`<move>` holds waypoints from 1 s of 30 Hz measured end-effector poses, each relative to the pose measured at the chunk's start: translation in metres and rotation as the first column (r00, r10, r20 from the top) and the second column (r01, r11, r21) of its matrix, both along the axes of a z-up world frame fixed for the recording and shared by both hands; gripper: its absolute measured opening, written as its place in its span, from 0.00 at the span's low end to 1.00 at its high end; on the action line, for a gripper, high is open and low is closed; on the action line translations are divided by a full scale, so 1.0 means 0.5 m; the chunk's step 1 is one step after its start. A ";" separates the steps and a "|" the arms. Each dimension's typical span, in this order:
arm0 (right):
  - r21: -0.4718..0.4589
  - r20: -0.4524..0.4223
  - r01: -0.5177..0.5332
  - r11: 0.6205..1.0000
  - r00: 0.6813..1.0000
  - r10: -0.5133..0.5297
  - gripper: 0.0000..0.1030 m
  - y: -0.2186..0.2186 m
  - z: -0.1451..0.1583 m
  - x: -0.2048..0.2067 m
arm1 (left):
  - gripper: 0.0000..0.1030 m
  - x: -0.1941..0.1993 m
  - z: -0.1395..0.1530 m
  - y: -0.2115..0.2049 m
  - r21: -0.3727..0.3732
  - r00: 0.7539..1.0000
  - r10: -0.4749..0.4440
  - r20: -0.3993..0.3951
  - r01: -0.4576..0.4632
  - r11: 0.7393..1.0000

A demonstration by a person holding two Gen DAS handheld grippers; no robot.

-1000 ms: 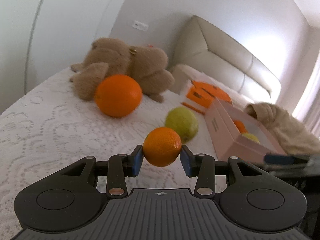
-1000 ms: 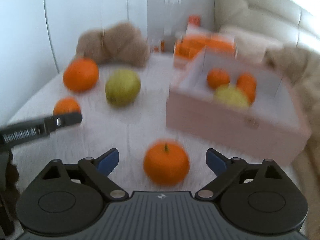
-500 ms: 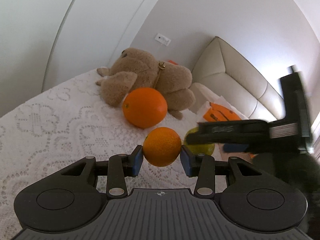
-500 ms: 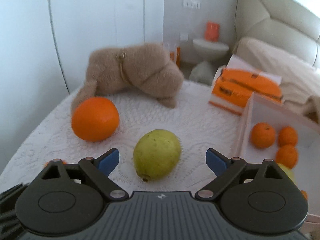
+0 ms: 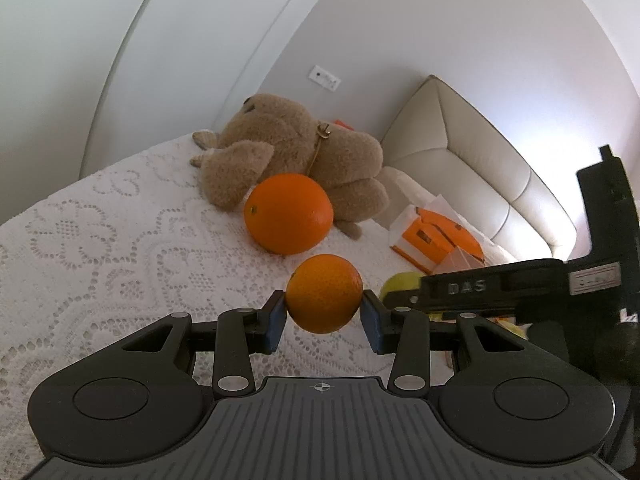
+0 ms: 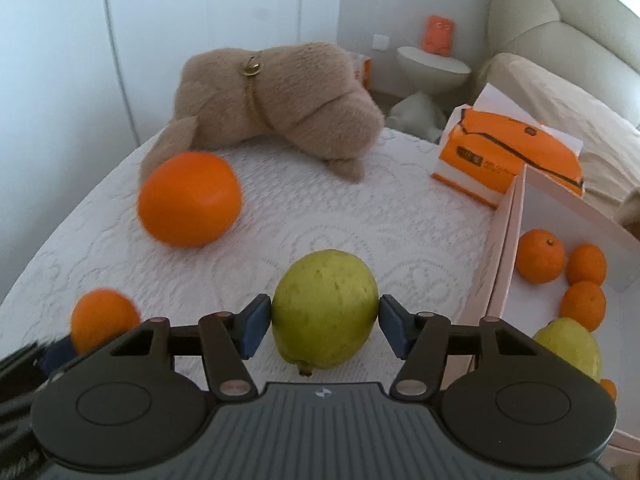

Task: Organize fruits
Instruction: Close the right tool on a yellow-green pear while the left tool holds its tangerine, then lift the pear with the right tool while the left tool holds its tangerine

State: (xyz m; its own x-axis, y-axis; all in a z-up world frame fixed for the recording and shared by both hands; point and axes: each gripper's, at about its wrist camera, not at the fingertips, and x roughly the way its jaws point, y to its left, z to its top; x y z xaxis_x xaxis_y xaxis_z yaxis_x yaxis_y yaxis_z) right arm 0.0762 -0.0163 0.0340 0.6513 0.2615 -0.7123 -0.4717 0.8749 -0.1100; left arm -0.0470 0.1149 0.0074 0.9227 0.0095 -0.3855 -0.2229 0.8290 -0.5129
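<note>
A small orange hangs above the white lace bedspread, and my left gripper is shut on it. The same orange shows at the lower left of the right wrist view. A green pear rests on the bed between the blue pads of my right gripper. Its jaws are closing and both pads meet the pear's sides. A large orange lies further back on the left. The pink box on the right holds several small oranges and a yellow-green pear.
A brown plush toy lies across the back of the bed behind the large orange. An orange tissue pack stands behind the box. The cream headboard and a pillow are at the right. The bed's edge runs along the left.
The right gripper has swung left from a small orange by the box to the green pear, and its jaws have closed in on it. The left gripper still holds its orange, slightly rolled.
</note>
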 end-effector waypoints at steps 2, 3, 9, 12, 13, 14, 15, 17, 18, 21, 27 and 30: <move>0.028 -0.025 0.007 1.000 1.000 -0.006 0.58 -0.014 0.005 0.003 | 0.44 0.000 0.000 -0.001 0.002 1.000 0.000 -0.002 0.000 1.000; 0.044 -0.038 0.012 0.999 0.999 -0.011 0.58 -0.021 0.009 0.008 | 0.44 0.001 0.000 -0.001 0.002 1.000 -0.001 -0.002 0.001 1.000; 0.075 -0.026 0.022 0.997 0.999 -0.020 0.52 -0.042 0.034 0.018 | 0.44 0.008 -0.003 -0.002 -0.006 0.999 -0.029 -0.017 0.029 1.000; 0.062 0.001 0.016 0.998 1.000 -0.016 0.50 -0.037 0.040 0.026 | 0.44 0.009 -0.002 -0.007 0.006 0.999 -0.039 -0.019 0.039 0.999; 0.059 0.007 0.009 0.998 1.000 -0.009 0.50 -0.034 0.039 0.031 | 0.44 0.009 -0.002 -0.009 0.010 0.999 -0.041 -0.018 0.041 0.999; 0.055 0.015 0.001 0.998 1.000 -0.002 0.50 -0.032 0.038 0.034 | 0.44 0.009 -0.002 -0.009 0.012 0.999 -0.043 -0.018 0.043 0.999; 0.053 0.021 -0.005 0.999 1.000 0.004 0.50 -0.030 0.038 0.036 | 0.44 0.010 -0.002 -0.009 0.012 0.999 -0.045 -0.019 0.046 0.999; 0.060 0.024 -0.012 0.998 1.000 0.011 0.51 -0.031 0.037 0.041 | 0.44 0.011 -0.003 -0.009 0.010 0.999 -0.048 -0.022 0.048 0.999; 0.067 0.020 -0.012 0.998 1.000 0.010 0.52 -0.033 0.035 0.044 | 0.44 0.012 -0.003 -0.009 0.010 0.999 -0.049 -0.024 0.050 0.999; 0.089 -0.009 0.005 0.996 1.000 -0.004 0.57 -0.040 0.018 0.052 | 0.44 0.012 -0.002 -0.010 0.012 0.998 -0.052 -0.025 0.052 0.999; 0.024 0.035 -0.008 1.000 0.999 0.007 0.59 -0.024 -0.007 0.041 | 0.44 0.013 -0.003 -0.012 0.019 0.998 -0.051 -0.030 0.051 0.999; -0.034 0.067 -0.020 0.999 0.998 0.023 0.60 -0.011 -0.019 0.029 | 0.44 0.016 -0.004 -0.013 0.022 0.998 -0.051 -0.038 0.052 0.998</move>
